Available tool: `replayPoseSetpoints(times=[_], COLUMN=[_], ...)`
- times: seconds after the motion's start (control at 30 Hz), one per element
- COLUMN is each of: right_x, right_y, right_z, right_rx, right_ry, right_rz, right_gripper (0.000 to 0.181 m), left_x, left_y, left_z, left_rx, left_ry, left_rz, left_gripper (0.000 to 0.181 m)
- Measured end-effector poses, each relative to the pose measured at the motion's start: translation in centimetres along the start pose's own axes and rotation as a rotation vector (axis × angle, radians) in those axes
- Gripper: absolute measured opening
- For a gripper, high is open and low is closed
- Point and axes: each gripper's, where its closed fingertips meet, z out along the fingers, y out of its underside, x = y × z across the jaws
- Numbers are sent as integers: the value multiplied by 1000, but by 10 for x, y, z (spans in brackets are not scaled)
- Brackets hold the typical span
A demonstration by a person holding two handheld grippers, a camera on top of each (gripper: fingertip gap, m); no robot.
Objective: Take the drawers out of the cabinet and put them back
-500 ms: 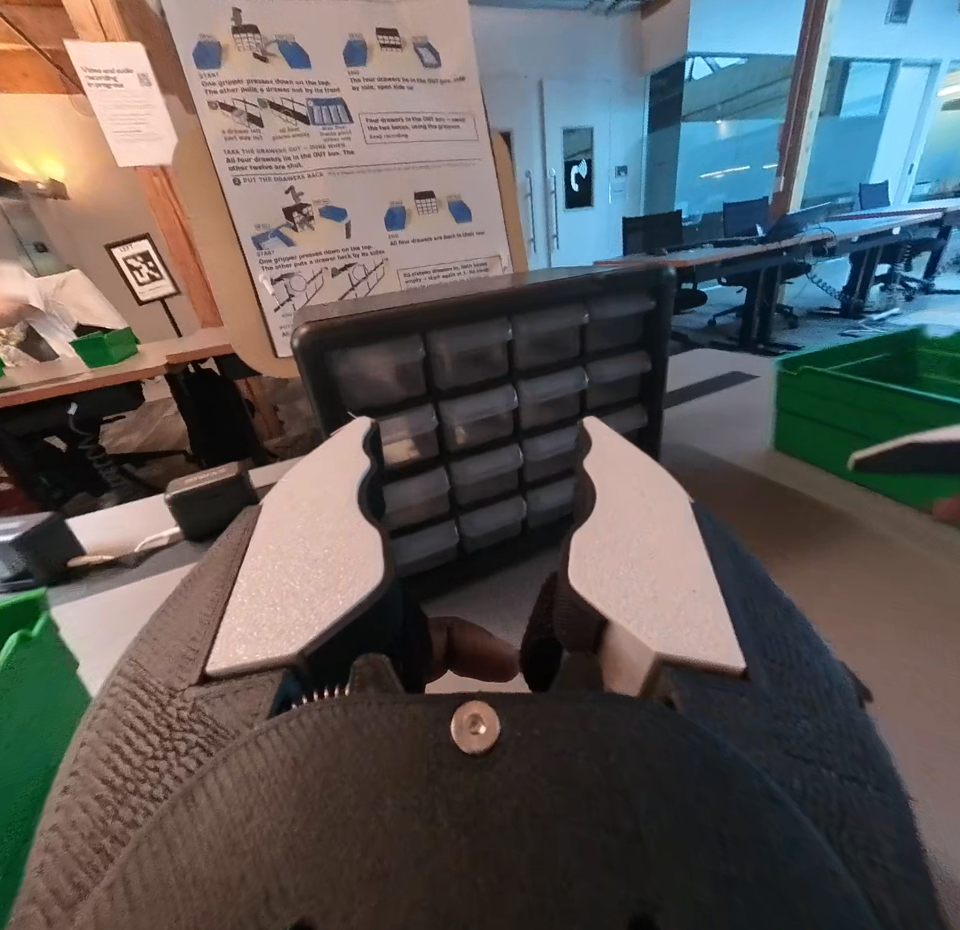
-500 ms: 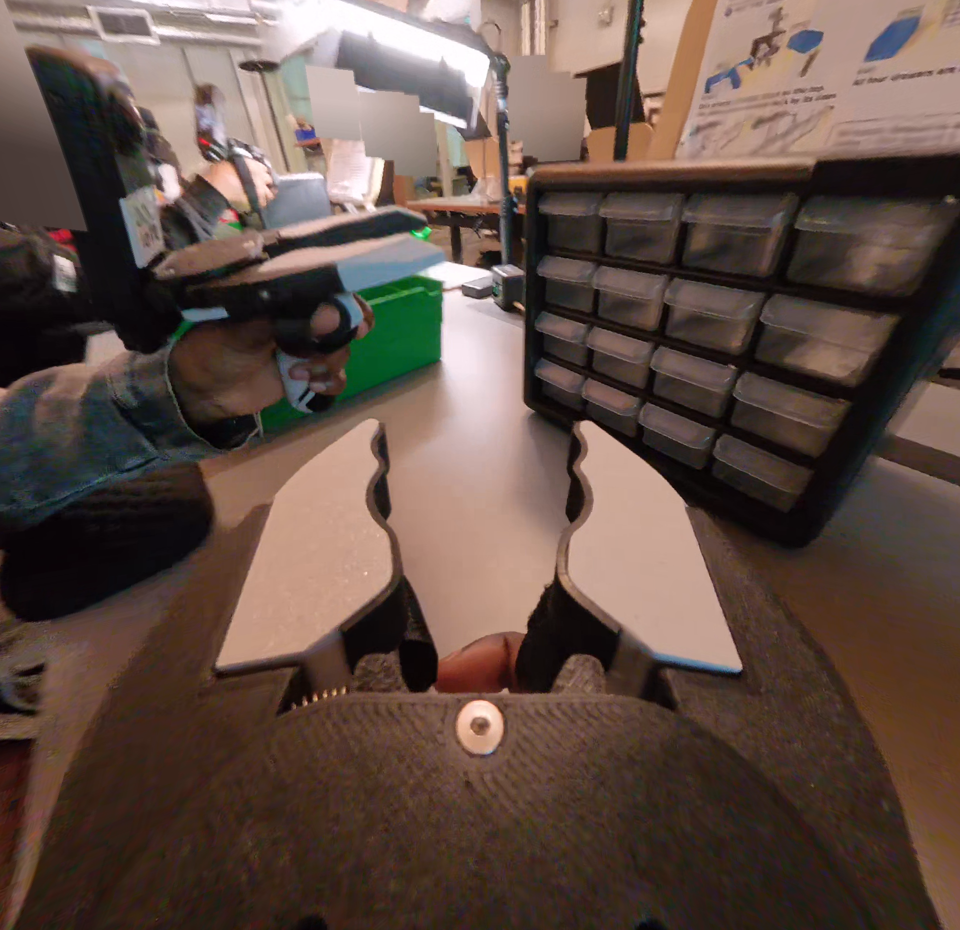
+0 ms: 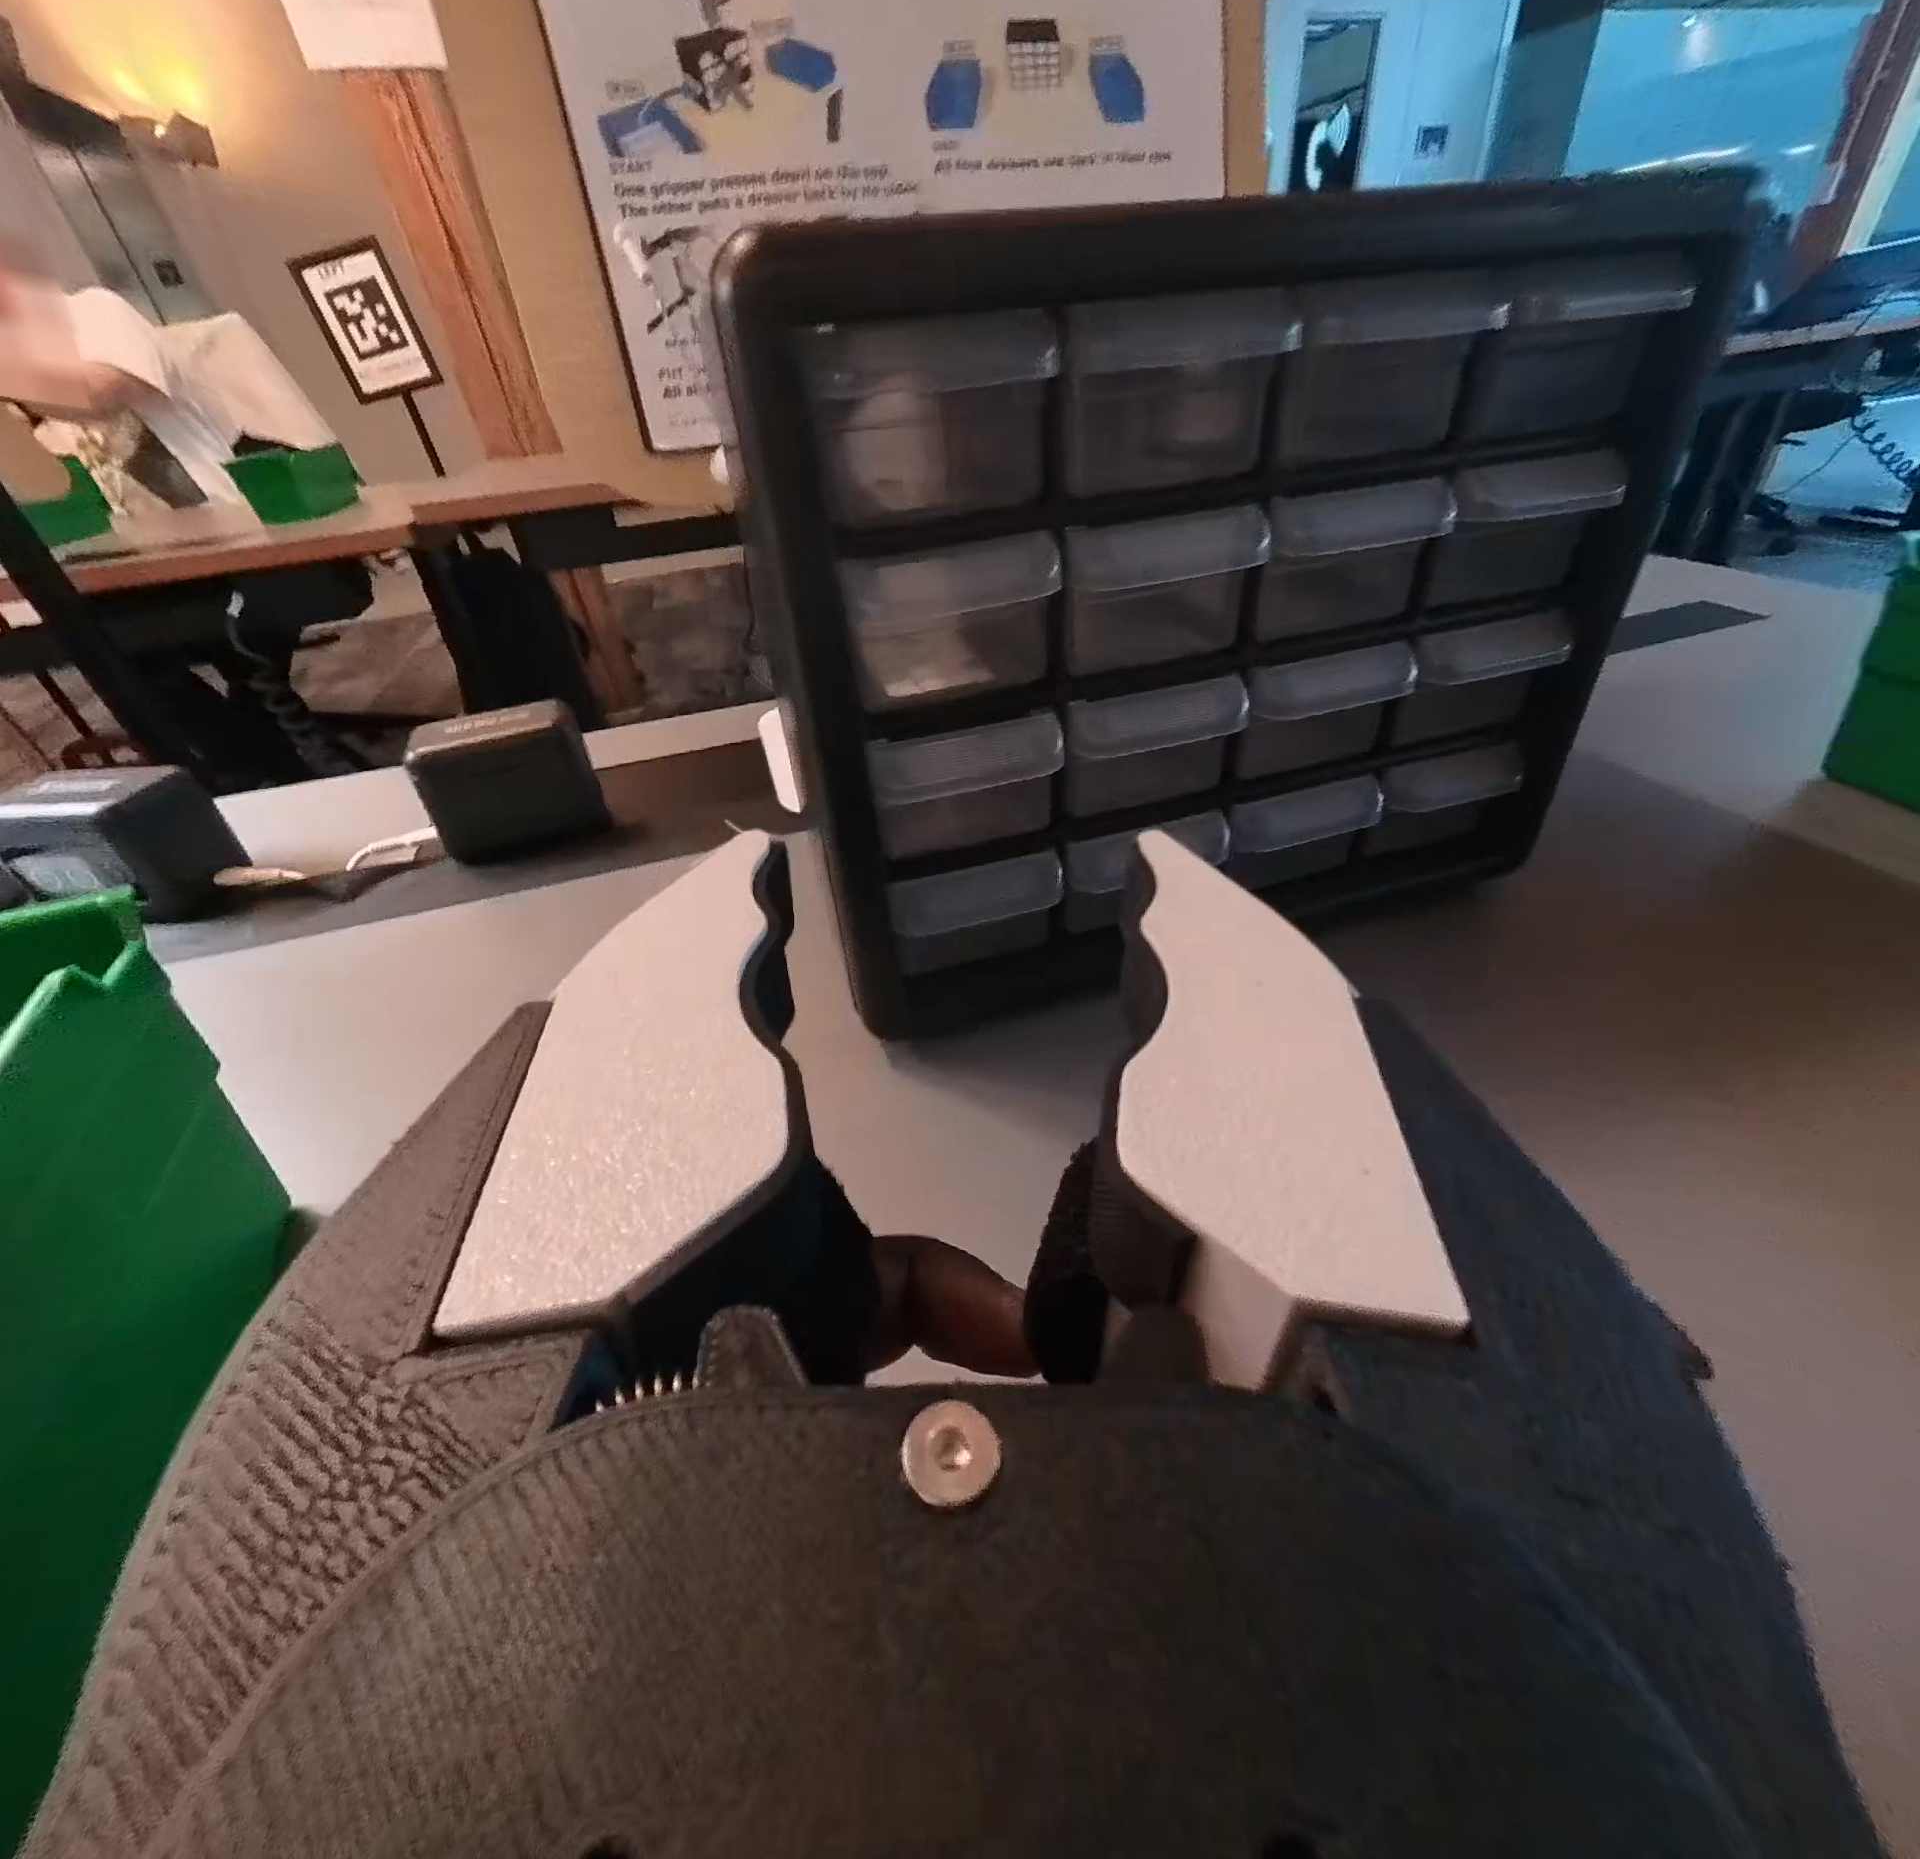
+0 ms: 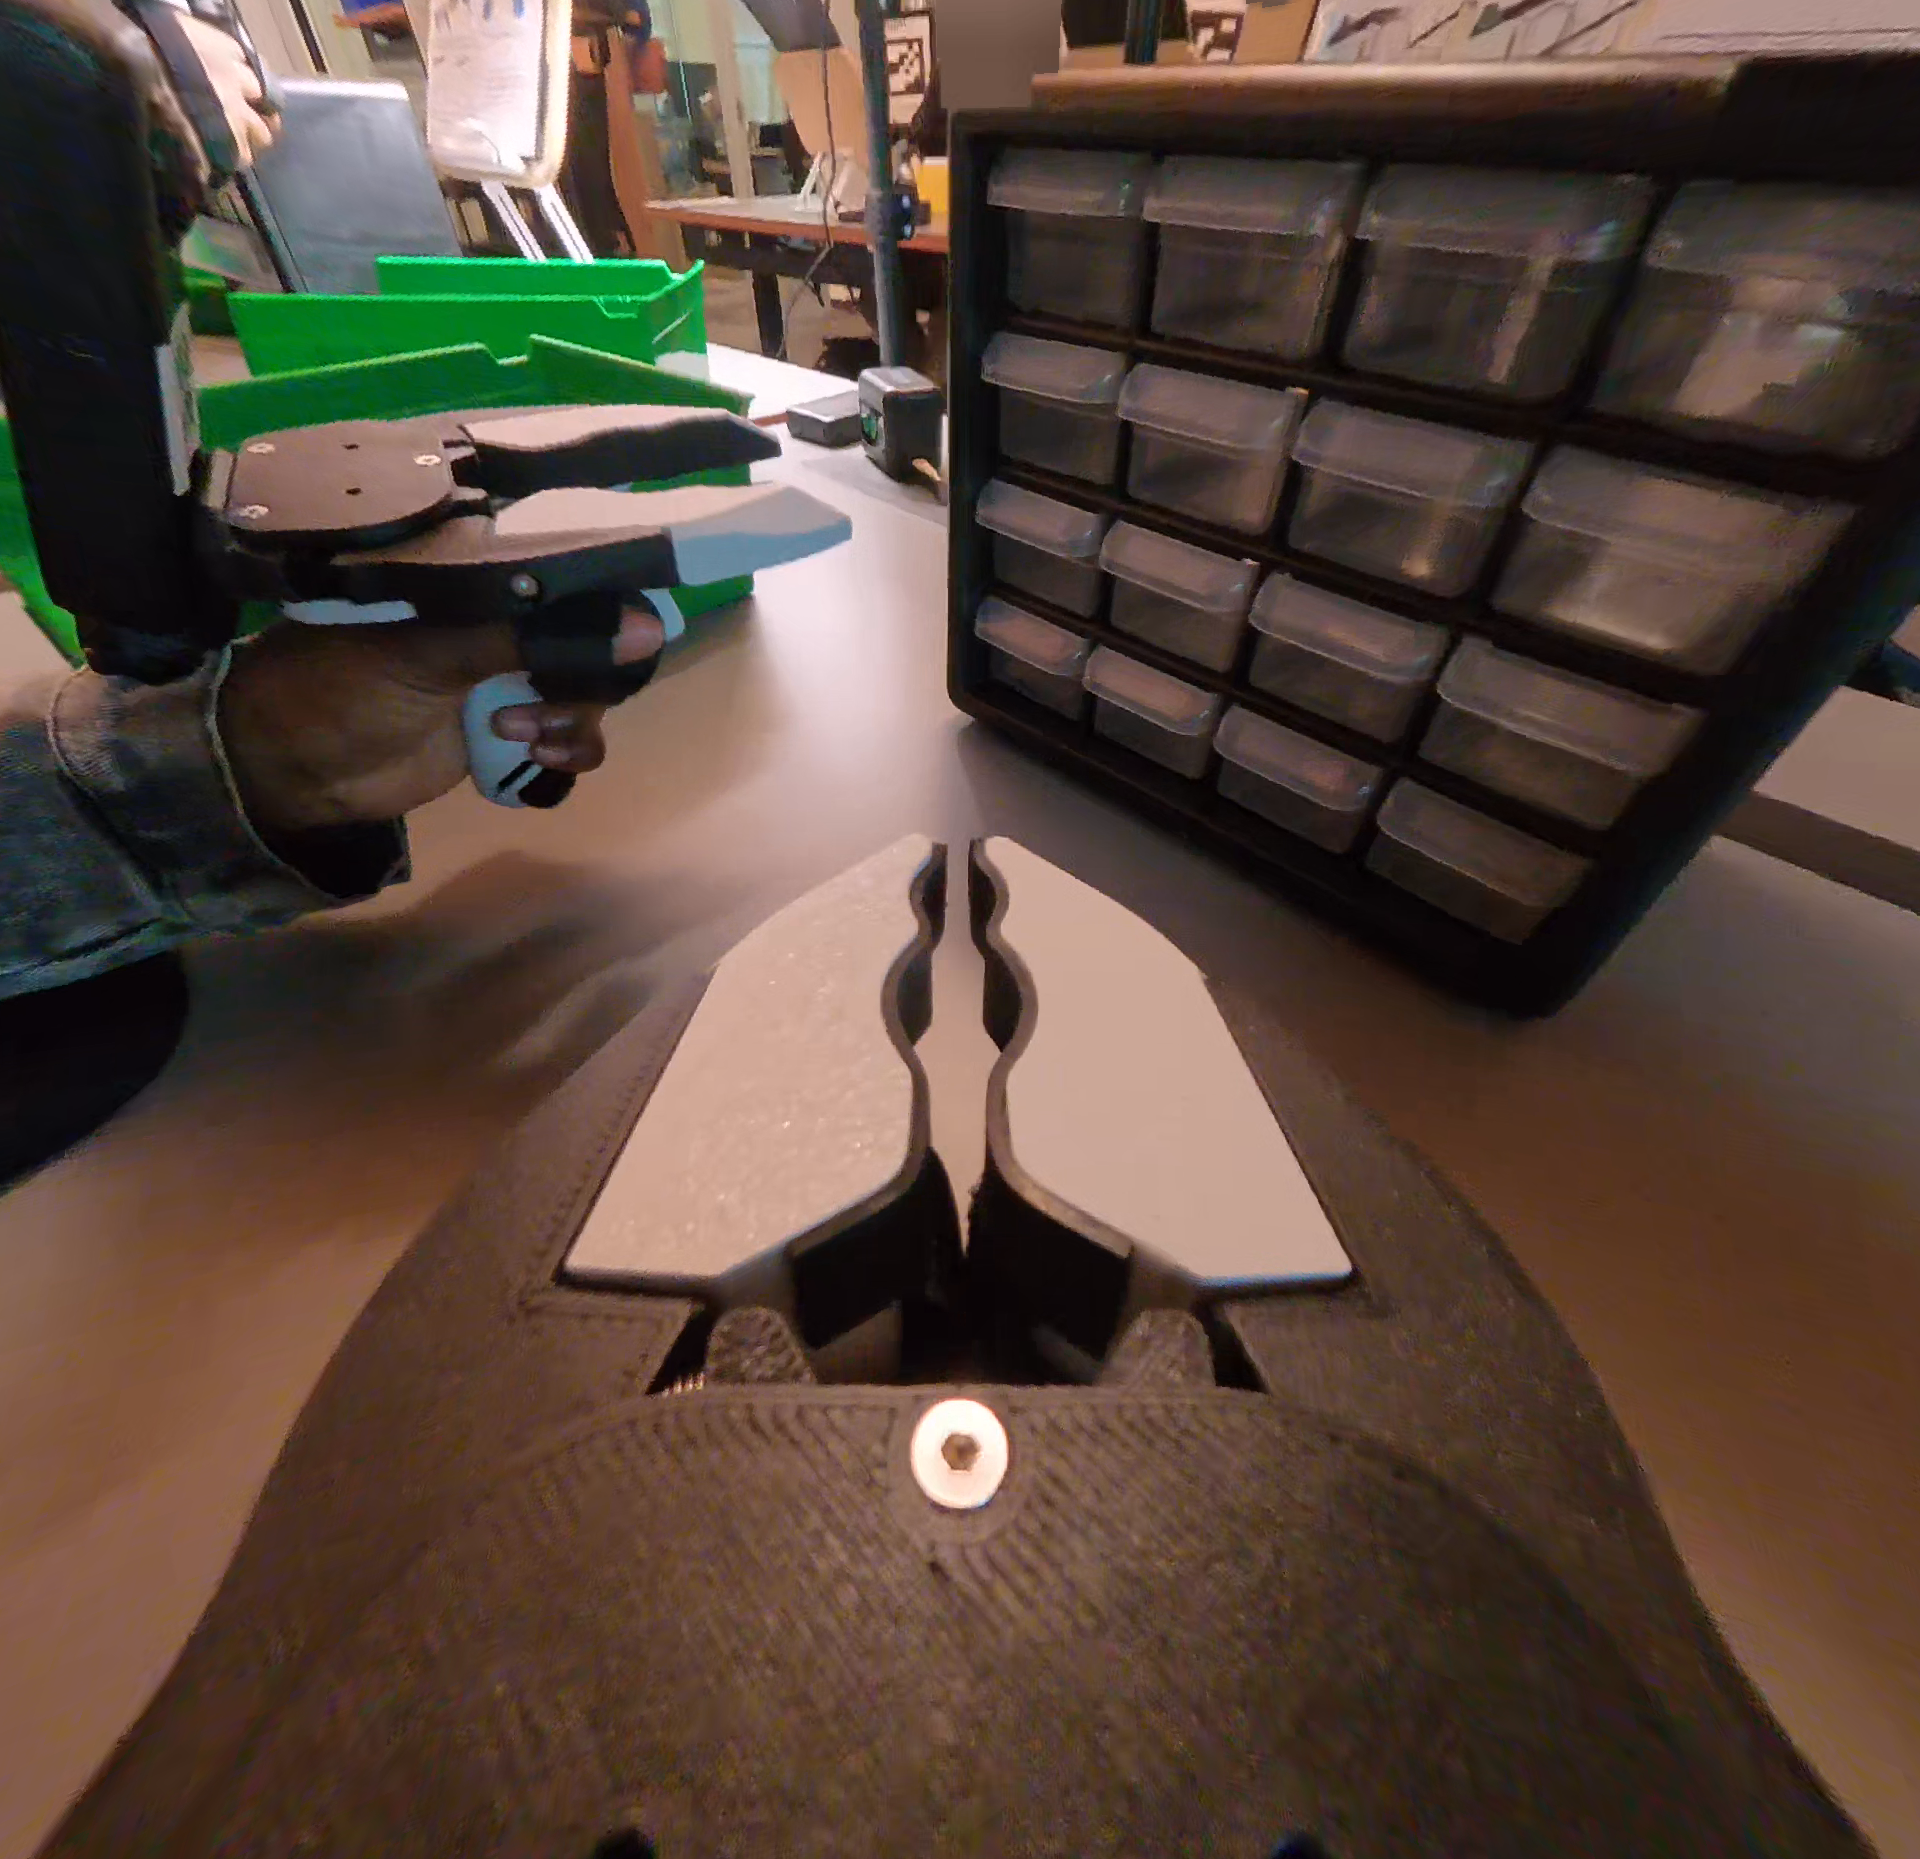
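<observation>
The left claw [image 3: 956, 864] stands wide open and holds nothing, its two grey fingers [image 3: 665, 1071] spread in front of the cabinet's lower left corner without touching it. The right claw [image 4: 958, 853] is nearly closed, only a thin slit left between its fingers, and it grips nothing; it hovers over the bare surface [image 4: 1558, 1134] in front of the cabinet and to its left, well apart from it.

The cabinet [image 3: 1226, 604] is a black frame standing upright on the grey surface, with four rows of four clear drawers [image 3: 1164, 573]. Every slot holds its drawer, and all of them sit pushed in. In the right wrist view the cabinet [image 4: 1766, 812] lies ahead and to the right, its front turned at an angle, and the left claw [image 4: 769, 500] shows to the left of it, carried level in a person's hand [image 4: 364, 708] with a denim sleeve [image 4: 94, 833].

A green bin [image 4: 468, 334] sits left of the cabinet, behind that hand. A small black box [image 3: 504, 775] rests on the surface just left of the cabinet. A poster [image 3: 894, 95] with drawings hangs behind the cabinet.
</observation>
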Motion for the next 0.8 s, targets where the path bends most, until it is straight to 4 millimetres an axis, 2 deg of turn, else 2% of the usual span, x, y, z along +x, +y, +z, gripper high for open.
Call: replayPoseSetpoints(times=[0.07, 0.13, 0.23, 0.37, 0.43, 0.47, 0.5, 0.53, 0.63, 0.67, 0.73, 0.8], right_x=[-7, -12, -13, -3, 4, 5, 6, 7, 5, 6, 9, 13], right_y=[-12, -30, -41, -18, -4, 4, 10, 14, 3, 0, -3, -11], right_z=[11, 22, 25, 1, -8, -10, -10, -10, -13, -15, -21, -25], right_rx=[-13, -10, -16, -103, -84, -73, -60, -52, -10, 5, 25, 68], right_ry=[-6, -14, -17, -2, -16, -48, -75, -95, -128, -110, -80, -57], right_rz=[-47, -127, -172, -234, -161, -86, -8, 60, 100, 86, 70, 73], right_gripper=[6, 11, 16, 34, 38, 40, 40, 40, 41, 40, 40, 38], left_x=[-2, 2, 4, 20, 25, 25, 27, 29, 21, 19, 13, 9], left_y=[7, 10, 8, 9, 11, 12, 11, 8, -18, -26, -31, -29], left_z=[3, 4, 4, 4, 5, 7, 10, 14, 36, 45, 63, 73], left_rx=[-20, -27, 0, 16, 19, 22, 27, 30, 60, 64, 44, 57], left_ry=[7, 31, 35, 80, 85, 84, 100, 108, 32, 8, -51, -103], left_rz=[-23, -34, 43, 157, 217, 263, 323, 397, 570, 635, 802, 872], left_gripper=[58, 49, 43, 41, 37, 26, 6, 0, 2, 9, 26, 29])
